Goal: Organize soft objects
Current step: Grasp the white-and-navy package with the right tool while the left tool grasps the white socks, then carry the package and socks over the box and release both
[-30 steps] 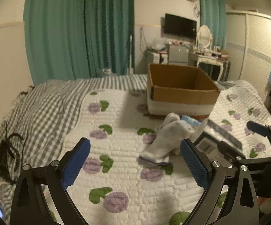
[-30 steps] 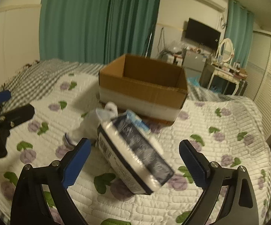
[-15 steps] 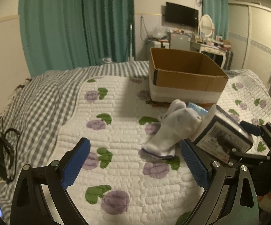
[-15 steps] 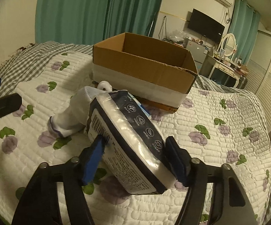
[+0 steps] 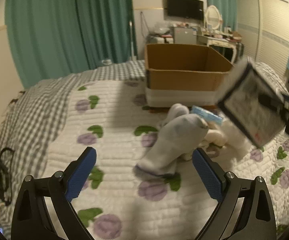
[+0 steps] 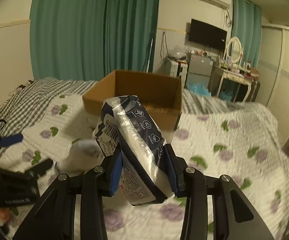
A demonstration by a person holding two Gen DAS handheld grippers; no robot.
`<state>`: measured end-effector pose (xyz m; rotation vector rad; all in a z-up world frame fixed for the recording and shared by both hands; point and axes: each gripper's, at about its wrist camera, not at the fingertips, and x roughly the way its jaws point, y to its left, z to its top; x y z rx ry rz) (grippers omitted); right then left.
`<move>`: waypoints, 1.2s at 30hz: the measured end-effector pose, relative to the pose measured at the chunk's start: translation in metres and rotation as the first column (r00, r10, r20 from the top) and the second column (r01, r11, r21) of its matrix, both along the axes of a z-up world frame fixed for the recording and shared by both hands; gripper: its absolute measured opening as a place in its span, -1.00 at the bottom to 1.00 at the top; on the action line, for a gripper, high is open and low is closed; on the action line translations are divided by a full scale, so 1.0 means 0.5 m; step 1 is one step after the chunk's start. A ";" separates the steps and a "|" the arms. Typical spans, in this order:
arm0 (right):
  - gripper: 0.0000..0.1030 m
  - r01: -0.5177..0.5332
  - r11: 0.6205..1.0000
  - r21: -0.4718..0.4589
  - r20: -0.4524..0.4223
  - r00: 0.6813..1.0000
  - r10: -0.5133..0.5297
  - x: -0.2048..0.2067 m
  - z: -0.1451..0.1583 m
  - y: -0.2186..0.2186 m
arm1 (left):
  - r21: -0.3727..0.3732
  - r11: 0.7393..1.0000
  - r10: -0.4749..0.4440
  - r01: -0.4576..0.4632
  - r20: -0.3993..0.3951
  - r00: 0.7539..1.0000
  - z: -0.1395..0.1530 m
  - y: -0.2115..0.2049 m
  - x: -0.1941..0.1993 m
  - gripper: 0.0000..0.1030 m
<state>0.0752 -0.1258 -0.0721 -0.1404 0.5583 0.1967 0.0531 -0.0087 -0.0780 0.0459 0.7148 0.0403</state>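
My right gripper [image 6: 144, 165] is shut on a dark blue and white tissue pack [image 6: 133, 140] and holds it above the bed, in front of an open cardboard box [image 6: 136, 92]. In the left wrist view the lifted pack [image 5: 250, 104] is blurred at the right, near the box [image 5: 184, 74]. My left gripper [image 5: 143, 168] is open and empty, low over the quilt. A white sock [image 5: 174, 142] lies just ahead between its fingers. A small blue packet [image 5: 206, 115] and a cream soft item [image 5: 214, 138] lie beyond the sock.
The bed has a white quilt with purple flowers [image 5: 114, 124] over a grey checked sheet [image 5: 30, 108]. A black cable [image 5: 0, 172] lies at the left edge. Green curtains, a TV and a dresser stand behind.
My right gripper closed on the tissue pack and lifted it off the quilt toward the box. My left gripper moved closer to the sock.
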 end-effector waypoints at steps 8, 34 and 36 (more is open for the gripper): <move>-0.24 0.011 1.000 0.000 -0.008 1.000 -0.011 0.074 -0.006 -0.046 | -0.015 0.993 -0.121 0.120 -0.077 0.990 -0.050 -0.072 0.083 0.88; -0.24 0.069 0.996 0.062 0.052 0.996 -0.073 0.024 0.094 -0.068 | -0.040 0.973 -0.227 0.228 0.024 0.973 0.119 -0.023 0.056 -0.03; -0.23 0.057 0.996 0.068 0.072 0.995 -0.062 0.034 0.131 -0.055 | -0.037 0.975 -0.220 0.221 0.042 0.975 0.146 -0.009 0.062 -0.03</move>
